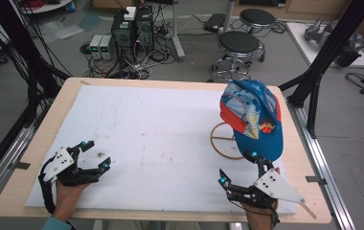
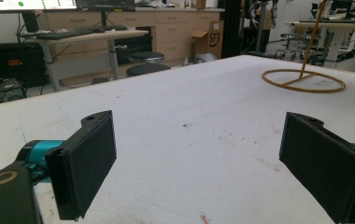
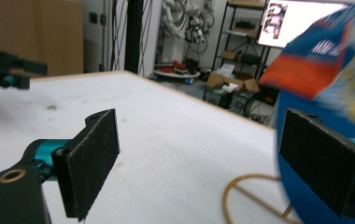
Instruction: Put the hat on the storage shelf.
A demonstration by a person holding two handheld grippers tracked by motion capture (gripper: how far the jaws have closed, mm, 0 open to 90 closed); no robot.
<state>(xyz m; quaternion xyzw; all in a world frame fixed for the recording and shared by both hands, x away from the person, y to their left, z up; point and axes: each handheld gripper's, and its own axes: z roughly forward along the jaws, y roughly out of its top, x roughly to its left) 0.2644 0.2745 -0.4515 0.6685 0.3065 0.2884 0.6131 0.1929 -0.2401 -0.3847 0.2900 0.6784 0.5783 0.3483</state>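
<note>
1. The bench [image 1: 36, 139] carries a white foam sheet [image 1: 161, 139] that covers almost all of its top. I think it is there to give a soft, even ground for the work.
2. The blue cap [image 1: 253, 117] with the orange brim sits on a thin wire stand, at the right far part of the sheet. The stand holds it high and tilted, so its lower edge hangs free and I can reach it from below and in front.
3. The ring base of the stand [image 1: 223, 141] lies flat on the sheet and keeps the stand upright, I judge. It shows also in the left gripper view [image 2: 304, 80], well apart from my left side.
4. My right hand-held gripper [image 1: 240, 170] has its jaws wide apart. The cap is just beside the right jaw, at the far right; I cannot tell if they touch. In the right gripper view the cap [image 3: 325, 74] rises behind that jaw, not between the jaws.
5. My left hand-held gripper [image 1: 96, 154] rests low at the near left, jaws also apart and holding nothing, well apart from the cap.
</note>
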